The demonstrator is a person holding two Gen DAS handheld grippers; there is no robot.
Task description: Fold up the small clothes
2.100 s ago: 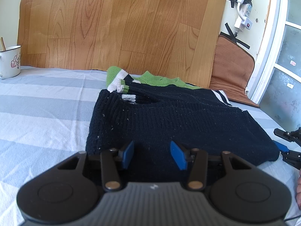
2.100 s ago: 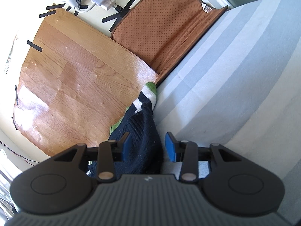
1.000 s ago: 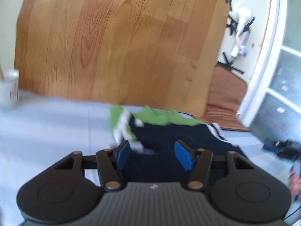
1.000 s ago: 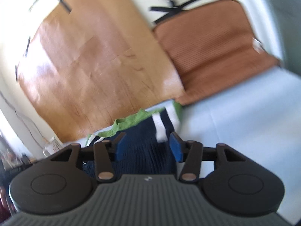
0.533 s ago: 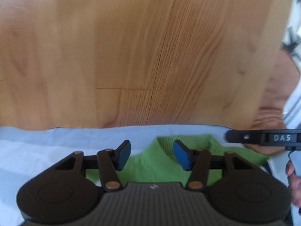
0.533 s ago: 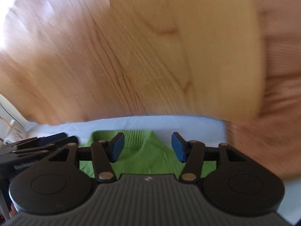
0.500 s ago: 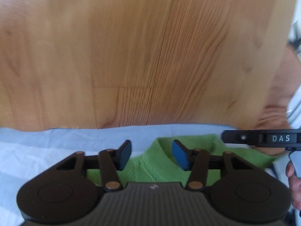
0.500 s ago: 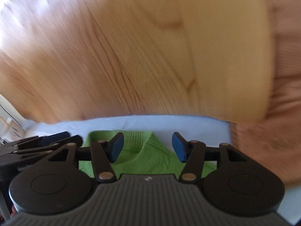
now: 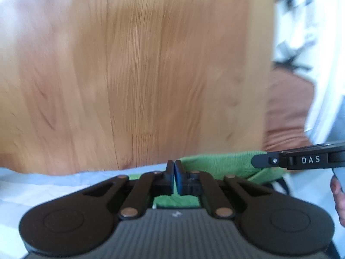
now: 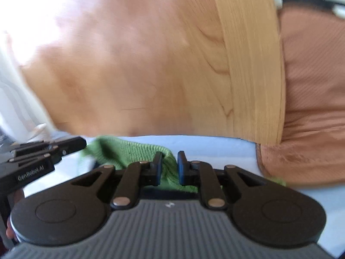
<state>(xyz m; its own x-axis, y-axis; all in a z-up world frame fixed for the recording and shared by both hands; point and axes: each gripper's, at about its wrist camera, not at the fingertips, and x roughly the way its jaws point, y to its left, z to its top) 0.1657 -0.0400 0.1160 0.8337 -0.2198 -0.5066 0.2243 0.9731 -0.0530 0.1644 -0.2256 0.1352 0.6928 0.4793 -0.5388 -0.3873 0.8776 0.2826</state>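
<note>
The green knit collar edge of the small sweater (image 9: 224,166) lies at the far side of the striped bed sheet, against a wooden board. My left gripper (image 9: 174,173) is shut on this green edge at its left part. In the right wrist view the green knit (image 10: 133,151) bunches between the pads of my right gripper (image 10: 169,168), which is shut on it. The right gripper also shows in the left wrist view (image 9: 301,158), and the left gripper shows in the right wrist view (image 10: 43,151). The dark body of the sweater is hidden under the grippers.
A wooden board (image 9: 151,75) stands upright just behind the sweater. A brown cushion (image 10: 312,108) leans at the right. The pale blue sheet (image 10: 215,144) runs under everything. A person's fingers (image 9: 338,196) show at the right edge.
Both grippers went from open to shut on the green collar edge. The views are blurred, and the green edge has lifted a little.
</note>
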